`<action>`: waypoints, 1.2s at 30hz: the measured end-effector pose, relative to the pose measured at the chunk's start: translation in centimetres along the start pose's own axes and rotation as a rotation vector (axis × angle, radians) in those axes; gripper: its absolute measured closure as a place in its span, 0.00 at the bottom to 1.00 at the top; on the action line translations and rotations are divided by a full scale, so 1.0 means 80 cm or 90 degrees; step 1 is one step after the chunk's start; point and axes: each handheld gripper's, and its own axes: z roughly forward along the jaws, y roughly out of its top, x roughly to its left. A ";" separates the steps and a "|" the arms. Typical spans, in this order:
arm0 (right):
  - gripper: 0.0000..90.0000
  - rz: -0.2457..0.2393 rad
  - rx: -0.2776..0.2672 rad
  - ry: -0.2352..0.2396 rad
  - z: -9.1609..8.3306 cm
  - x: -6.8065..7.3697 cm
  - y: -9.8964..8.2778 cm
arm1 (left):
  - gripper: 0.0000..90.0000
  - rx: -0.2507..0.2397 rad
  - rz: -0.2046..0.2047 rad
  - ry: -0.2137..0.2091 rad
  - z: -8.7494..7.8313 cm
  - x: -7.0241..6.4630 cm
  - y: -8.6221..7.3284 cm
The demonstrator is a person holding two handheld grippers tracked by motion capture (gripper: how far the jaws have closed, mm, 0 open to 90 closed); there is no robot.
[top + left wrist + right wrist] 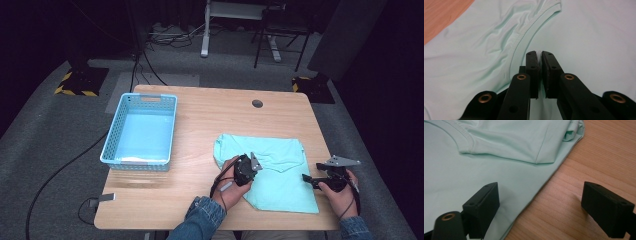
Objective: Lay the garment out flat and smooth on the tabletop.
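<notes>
A pale mint T-shirt [282,150] lies flat and partly folded on the right half of the wooden table [210,117]. My left gripper [248,172] rests on the shirt's left part. In the left gripper view it [540,53] is shut, with a sliver of the shirt [586,30] pinched between the jaws just below the collar seam [524,32]. My right gripper [306,179] is at the shirt's right edge. Seen in the right gripper view, it [540,202] stands wide open, one jaw over the shirt [499,140], the other over bare wood [599,157].
A light blue perforated basket [136,163] stands on the table's left half, with nothing in it that I can see. A round cable hole [257,103] sits near the far edge. A small grey tag [106,197] lies at the front left corner.
</notes>
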 end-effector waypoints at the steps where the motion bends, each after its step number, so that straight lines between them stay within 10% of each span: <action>1: 0.16 0.000 0.000 0.000 0.000 0.000 0.000 | 0.93 -0.002 -0.003 0.002 -0.005 -0.001 -0.001; 17: 0.16 0.001 0.001 0.000 0.000 -0.001 0.000 | 0.89 0.009 -0.066 0.032 -0.107 -0.013 -0.085; 23: 0.16 0.000 0.002 0.003 -0.001 -0.001 0.000 | 0.40 -0.040 -0.133 0.054 -0.145 -0.002 -0.117; 36: 0.20 0.000 -0.028 0.009 -0.016 0.005 0.010 | 0.31 -0.024 -0.143 0.096 -0.088 0.041 -0.085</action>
